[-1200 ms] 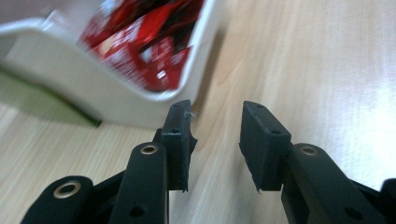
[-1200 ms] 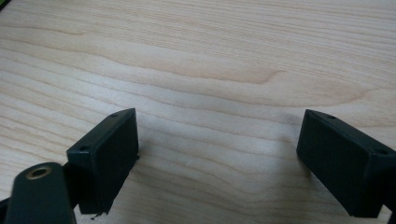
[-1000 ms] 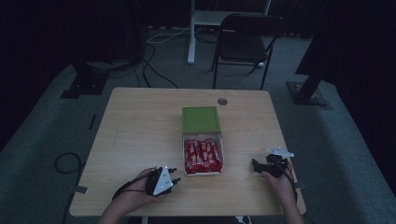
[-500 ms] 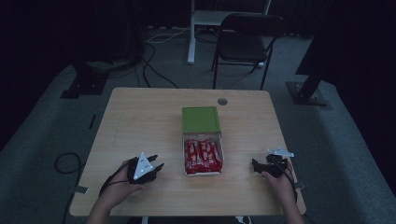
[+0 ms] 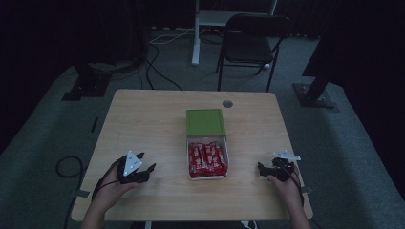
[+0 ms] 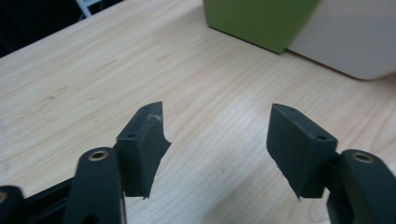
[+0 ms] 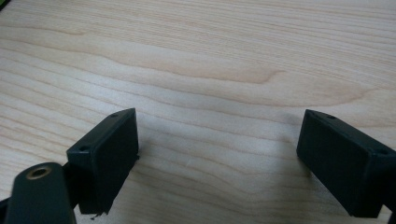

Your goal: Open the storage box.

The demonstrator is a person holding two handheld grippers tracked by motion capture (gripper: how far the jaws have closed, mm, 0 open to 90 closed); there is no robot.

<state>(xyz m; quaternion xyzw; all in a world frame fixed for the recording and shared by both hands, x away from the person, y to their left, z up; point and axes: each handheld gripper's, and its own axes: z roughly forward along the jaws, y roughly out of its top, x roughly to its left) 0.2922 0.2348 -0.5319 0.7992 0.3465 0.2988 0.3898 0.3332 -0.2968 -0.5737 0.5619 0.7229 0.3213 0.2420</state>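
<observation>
Pale wood grain covers the surface point(image 5: 153, 119), which is ringed by grey carpet and a dark room, with a black chair point(image 5: 253, 43) seen beyond its far edge. Near the front left, the left tool point(image 5: 144, 162) is held low over the bare wood by the left hand point(image 5: 112, 188); its jaws have just been opening, they are set partly apart, and nothing is caught between them. Ahead of this tool and to its right, the white box point(image 5: 189, 157) is found, its green lid point(image 5: 205, 122) lying at the far end; in the left gripper view the lid's corner point(image 6: 259, 21) and the box wall point(image 6: 355, 37) are seen well beyond the jaw tips. Red packets point(image 5: 207, 159) are packed side by side inside the box. To the right of the box, the right tool point(image 5: 261, 169) is kept by the right hand point(image 5: 285, 183) with its jaws spread wide over plain wood, empty, and pointed towards the box, which lies apart from its tips.
</observation>
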